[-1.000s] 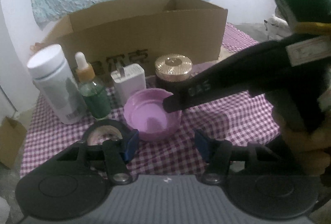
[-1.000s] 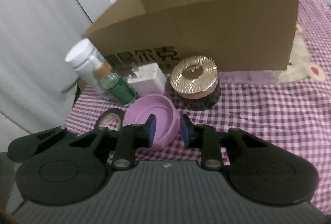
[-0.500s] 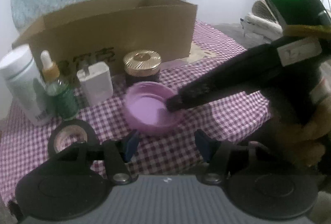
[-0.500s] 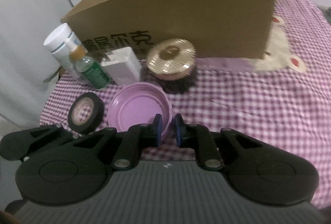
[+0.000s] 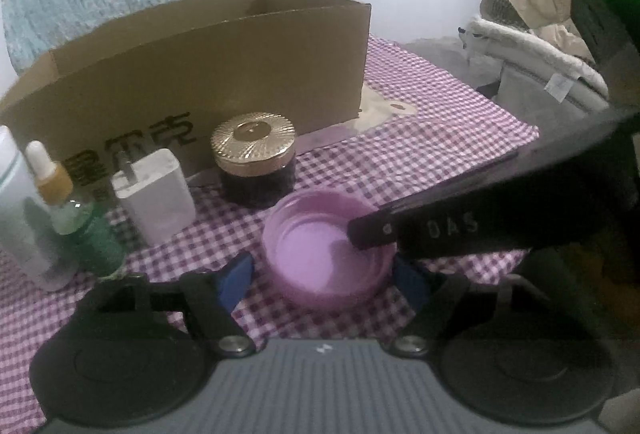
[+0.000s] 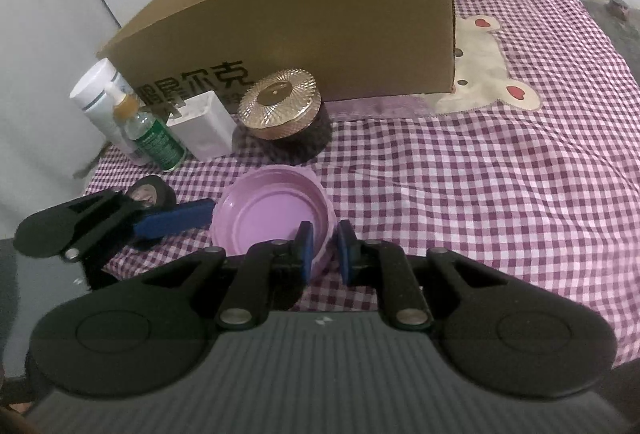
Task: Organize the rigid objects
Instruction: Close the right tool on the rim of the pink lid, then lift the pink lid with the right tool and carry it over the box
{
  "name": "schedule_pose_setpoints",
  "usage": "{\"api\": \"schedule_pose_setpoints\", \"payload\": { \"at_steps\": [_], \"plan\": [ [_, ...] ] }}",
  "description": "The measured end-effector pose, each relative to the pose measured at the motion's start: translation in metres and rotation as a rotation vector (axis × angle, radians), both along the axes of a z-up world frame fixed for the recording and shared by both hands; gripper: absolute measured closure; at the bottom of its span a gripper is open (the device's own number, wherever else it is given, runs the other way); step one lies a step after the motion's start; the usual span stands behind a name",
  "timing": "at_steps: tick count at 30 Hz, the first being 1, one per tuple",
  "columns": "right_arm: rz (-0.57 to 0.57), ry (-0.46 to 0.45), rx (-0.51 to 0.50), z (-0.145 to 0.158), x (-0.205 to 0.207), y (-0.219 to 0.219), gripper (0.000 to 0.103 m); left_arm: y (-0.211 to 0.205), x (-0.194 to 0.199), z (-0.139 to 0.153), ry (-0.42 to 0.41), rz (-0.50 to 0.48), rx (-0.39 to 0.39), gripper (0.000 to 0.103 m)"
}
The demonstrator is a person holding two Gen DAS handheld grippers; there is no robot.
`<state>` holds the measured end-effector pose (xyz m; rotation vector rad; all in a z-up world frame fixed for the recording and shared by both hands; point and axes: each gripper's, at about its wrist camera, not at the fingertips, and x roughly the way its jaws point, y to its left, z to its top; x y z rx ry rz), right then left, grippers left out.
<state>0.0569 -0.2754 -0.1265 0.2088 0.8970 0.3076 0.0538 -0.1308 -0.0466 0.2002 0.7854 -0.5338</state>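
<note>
Purple lid (image 6: 272, 213), rim pinched in narrow right jaws, between wide-open left jaws.

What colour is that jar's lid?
Shiny gold lid, ribbed like sunrays; clearest in the right wrist view.

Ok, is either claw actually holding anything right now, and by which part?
The right claw pinches the purple lid by its near rim wall. The left claw is open around the lid, holding nothing.

White bottle (image 5: 16, 201) cut by left-view edge; black tape roll (image 6: 154, 191) part-hidden behind left gripper (image 6: 172, 220); box (image 6: 320, 33) interior unseen; left view hazy
</note>
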Motion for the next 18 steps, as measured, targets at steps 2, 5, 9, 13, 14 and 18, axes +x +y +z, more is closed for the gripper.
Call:
{"api": "schedule_pose_setpoints", "payload": {
  "at_steps": [2,5,9,13,14,18],
  "plan": [
    [0.001,-0.001,0.007,0.0,0.001,-0.002,0.091,-0.003,0.002,-0.002,0.003,0.004,0.002,0.029],
    [-0.004,-0.001,0.017,0.0,0.005,-0.004,0.09,-0.006,0.001,-0.002,-0.013,0.007,0.017,0.029],
    [-0.016,0.009,0.035,0.001,0.007,-0.007,0.091,-0.007,-0.001,0.001,-0.023,0.005,0.021,0.029],
    [-0.019,-0.023,0.039,0.014,0.0,-0.007,0.091,-0.006,-0.008,0.015,-0.063,0.014,0.018,0.029],
    [-0.018,-0.034,0.041,0.018,-0.002,-0.007,0.091,-0.005,-0.01,0.021,-0.074,0.018,0.015,0.029],
    [-0.009,-0.099,0.055,0.047,-0.007,-0.006,0.09,0.001,-0.015,0.05,-0.154,0.035,0.009,0.029]
  ]
}}
